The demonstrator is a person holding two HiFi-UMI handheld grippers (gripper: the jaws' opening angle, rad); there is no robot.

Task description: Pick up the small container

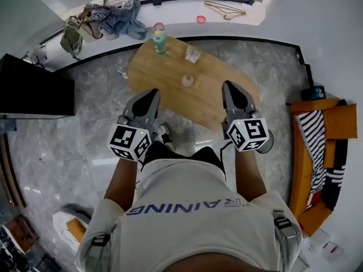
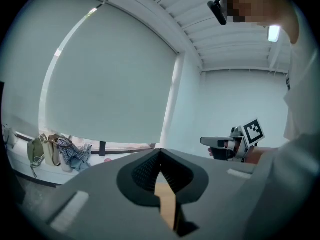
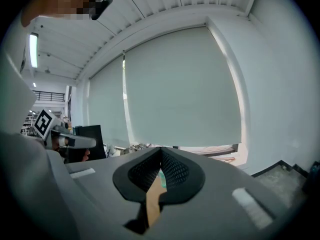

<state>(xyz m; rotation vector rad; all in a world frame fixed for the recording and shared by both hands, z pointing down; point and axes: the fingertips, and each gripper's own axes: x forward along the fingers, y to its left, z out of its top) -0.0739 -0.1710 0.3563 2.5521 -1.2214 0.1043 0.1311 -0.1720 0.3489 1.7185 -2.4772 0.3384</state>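
In the head view a small pinkish container (image 1: pixel 188 80) stands upright on the oval wooden table (image 1: pixel 170 95), near its middle. My left gripper (image 1: pixel 150 93) hovers over the table's near left edge, to the left of the container and nearer to me. My right gripper (image 1: pixel 228 85) is over the near right edge, on the container's other side. Neither touches it. In the left gripper view, my left gripper (image 2: pixel 160 151) has its jaws together with nothing in them, and only a sliver of wood shows below. My right gripper (image 3: pixel 161 150) looks the same in its own view.
A green bottle with a pink cap (image 1: pixel 159 41) and a clear packet (image 1: pixel 193 54) stand farther back on the table. A black cabinet (image 1: pixel 34 89) is at the left and an orange sofa (image 1: pixel 317 152) at the right. Clothes (image 1: pixel 108 18) lie on the window ledge.
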